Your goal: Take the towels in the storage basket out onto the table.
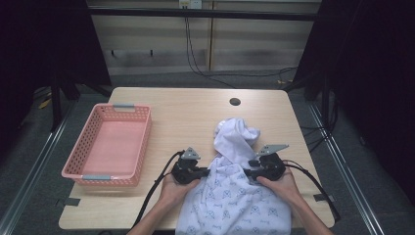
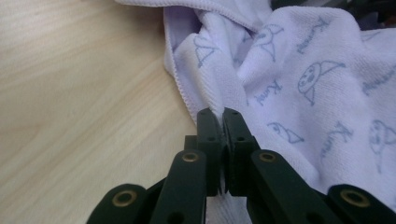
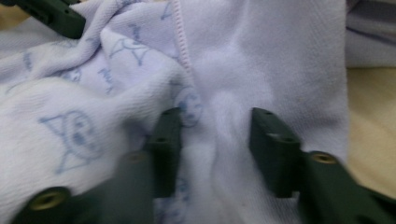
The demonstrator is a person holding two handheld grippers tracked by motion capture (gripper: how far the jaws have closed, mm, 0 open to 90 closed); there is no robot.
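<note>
Partly cut off below, printed towel (image 1: 235, 196), left gripper (image 2: 223, 122) pinching its edge, right gripper (image 3: 215, 140) half open astride a blurred fold.

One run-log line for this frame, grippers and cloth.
left gripper: shut on towel edge | right gripper: open, astride a fold | basket: empty

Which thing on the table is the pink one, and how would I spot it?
Look at the wooden table, then go to its left side. There sits the pink basket, a long plastic tray with holes all over its walls and grey handles at both ends. Nothing lies in it, and it is stiff and pink, unlike the soft white cloth with blue drawings bunched up on the right.
</note>
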